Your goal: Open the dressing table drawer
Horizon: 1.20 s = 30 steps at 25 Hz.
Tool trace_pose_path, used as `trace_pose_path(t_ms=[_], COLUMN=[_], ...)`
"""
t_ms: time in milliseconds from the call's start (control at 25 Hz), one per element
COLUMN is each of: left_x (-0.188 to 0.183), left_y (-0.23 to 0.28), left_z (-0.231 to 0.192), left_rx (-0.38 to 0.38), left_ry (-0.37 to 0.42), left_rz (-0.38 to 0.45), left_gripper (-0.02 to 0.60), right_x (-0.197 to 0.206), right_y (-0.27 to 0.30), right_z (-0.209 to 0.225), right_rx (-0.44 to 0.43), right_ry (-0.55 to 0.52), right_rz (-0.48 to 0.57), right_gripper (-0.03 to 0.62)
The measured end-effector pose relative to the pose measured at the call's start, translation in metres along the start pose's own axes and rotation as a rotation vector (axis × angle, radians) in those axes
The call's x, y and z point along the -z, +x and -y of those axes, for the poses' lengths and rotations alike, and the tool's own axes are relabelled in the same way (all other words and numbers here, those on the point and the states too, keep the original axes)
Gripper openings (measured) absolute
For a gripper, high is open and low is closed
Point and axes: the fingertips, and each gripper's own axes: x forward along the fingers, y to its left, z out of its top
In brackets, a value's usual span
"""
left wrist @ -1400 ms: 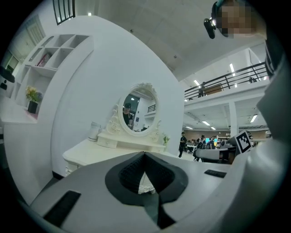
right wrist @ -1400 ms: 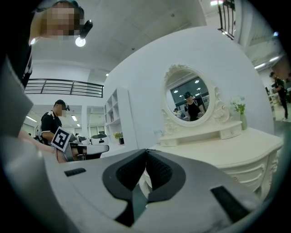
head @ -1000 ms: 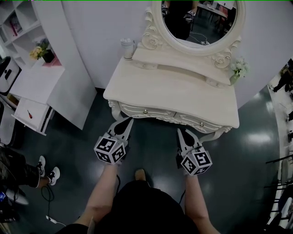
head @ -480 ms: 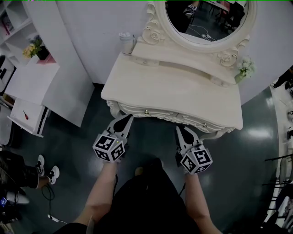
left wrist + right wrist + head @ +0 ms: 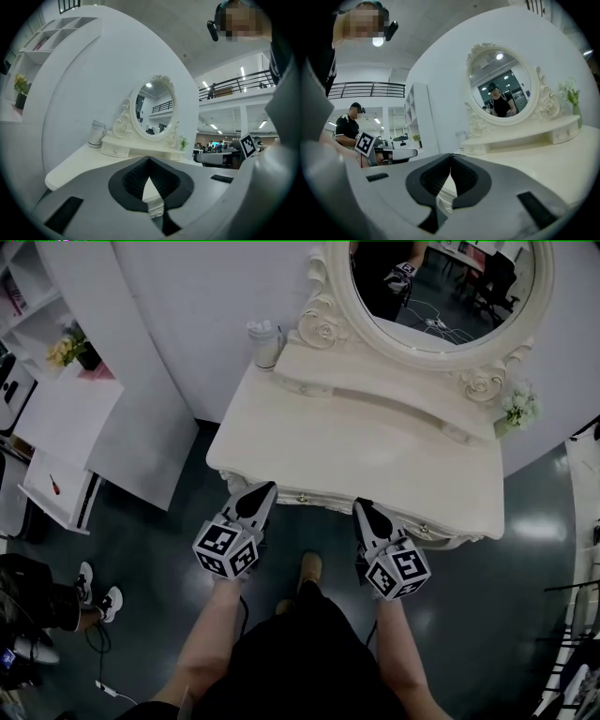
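The cream dressing table (image 5: 356,442) stands in front of me, and its carved drawer front (image 5: 323,501) with a small knob (image 5: 302,496) peeks out under the tabletop's edge. My left gripper (image 5: 266,487) is shut and empty, its tip at the table's front edge just left of that knob. The right gripper (image 5: 361,506) is also shut and empty, its tip at the front edge between the two knobs (image 5: 422,531). In the left gripper view the closed jaws (image 5: 149,159) point over the tabletop (image 5: 79,161). The right gripper view shows its shut jaws (image 5: 450,155) the same way.
An oval mirror (image 5: 441,287) rises at the table's back, with a white cup (image 5: 265,341) at the back left and a small flower pot (image 5: 518,409) at the right. A white shelf unit (image 5: 66,418) stands to the left. Another person's feet (image 5: 98,598) are on the dark floor.
Both grippers have moved forward to the table's front edge, and the table sits closer in the head view. The jaws stayed shut.
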Motion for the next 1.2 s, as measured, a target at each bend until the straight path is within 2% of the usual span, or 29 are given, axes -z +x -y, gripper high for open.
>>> trace_pose_path(t_ms=[320,680,1200], left_x=[-0.017,-0.021,-0.019], left_y=[0.061,0.108,0.143], left_z=[-0.032,-0.056,-0.077], left_rx=[-0.021,-0.054,-0.092], left_ry=[0.003,-0.011,-0.009], left_rz=[0.009,0.005,-0.009], left_gripper=[0.005,0.006,0.006], right_x=[-0.017,-0.021,-0.013], right_y=[0.058,0.104,0.162], right_z=[0.043,0.077,0.09], right_rx=[-0.032,-0.07,-0.171], right_ry=[-0.01,0.0,0.004], right_rz=[-0.016,-0.046,-0.088], right_gripper=[0.006,0.006,0.006])
